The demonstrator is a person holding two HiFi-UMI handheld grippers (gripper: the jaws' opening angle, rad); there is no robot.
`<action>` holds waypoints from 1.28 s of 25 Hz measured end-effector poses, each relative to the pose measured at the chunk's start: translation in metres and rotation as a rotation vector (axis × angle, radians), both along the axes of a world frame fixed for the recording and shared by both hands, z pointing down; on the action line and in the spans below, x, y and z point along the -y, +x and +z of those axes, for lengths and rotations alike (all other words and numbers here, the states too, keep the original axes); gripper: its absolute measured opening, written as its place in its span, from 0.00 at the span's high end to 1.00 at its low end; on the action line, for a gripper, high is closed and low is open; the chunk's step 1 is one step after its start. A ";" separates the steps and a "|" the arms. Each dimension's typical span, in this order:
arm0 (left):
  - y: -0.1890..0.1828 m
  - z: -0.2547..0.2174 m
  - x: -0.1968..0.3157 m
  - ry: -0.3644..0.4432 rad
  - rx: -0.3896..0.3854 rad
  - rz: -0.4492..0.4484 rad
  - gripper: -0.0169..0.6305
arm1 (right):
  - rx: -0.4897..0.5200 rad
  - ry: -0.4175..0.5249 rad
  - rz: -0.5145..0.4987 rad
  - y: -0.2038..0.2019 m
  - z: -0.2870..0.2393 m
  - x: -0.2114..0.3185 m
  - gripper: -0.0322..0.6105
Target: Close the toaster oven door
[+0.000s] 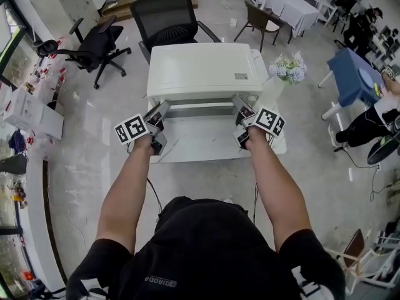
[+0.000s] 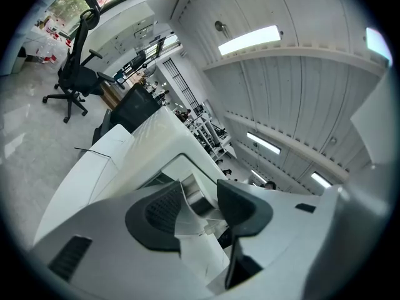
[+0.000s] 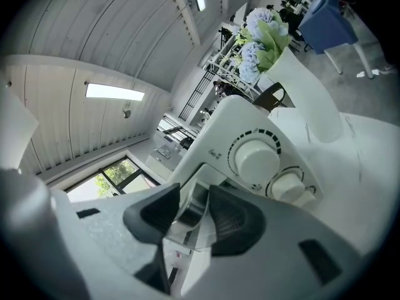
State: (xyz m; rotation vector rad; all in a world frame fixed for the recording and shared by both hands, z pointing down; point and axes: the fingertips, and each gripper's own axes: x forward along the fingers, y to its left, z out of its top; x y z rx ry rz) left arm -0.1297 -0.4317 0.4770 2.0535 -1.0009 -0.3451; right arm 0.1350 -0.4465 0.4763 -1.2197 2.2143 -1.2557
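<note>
toaster oven (image 1: 203,74) on table (image 1: 187,147). door handle (image 1: 200,112) high on oven's front; door looks shut or nearly so. left gripper (image 1: 161,111) at oven's front left, right gripper (image 1: 240,105) at front right. both spread wide, handle bar between jaws, pads not pressing. risk: crooked pull-back, jaw hooks handle, drags door open again. unlatched door could also drop.

White surface (image 1: 201,150) carries toaster oven (image 1: 203,72) mid-back. Vase w/ pale flowers (image 1: 285,69) stands just beside oven's right side, near surface edge.
</note>
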 end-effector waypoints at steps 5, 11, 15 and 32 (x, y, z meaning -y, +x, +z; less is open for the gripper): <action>0.000 0.000 0.001 -0.013 0.011 -0.002 0.68 | -0.018 -0.012 0.013 0.001 0.000 0.000 0.73; -0.009 -0.005 -0.001 0.002 0.087 -0.036 0.68 | -0.052 -0.003 0.028 0.009 -0.004 -0.003 0.73; -0.025 -0.008 -0.009 0.010 0.082 -0.079 0.68 | -0.076 0.015 0.035 0.018 -0.005 -0.013 0.73; 0.000 -0.036 -0.100 0.218 0.559 -0.051 0.97 | -0.777 0.358 -0.088 -0.008 -0.045 -0.115 0.95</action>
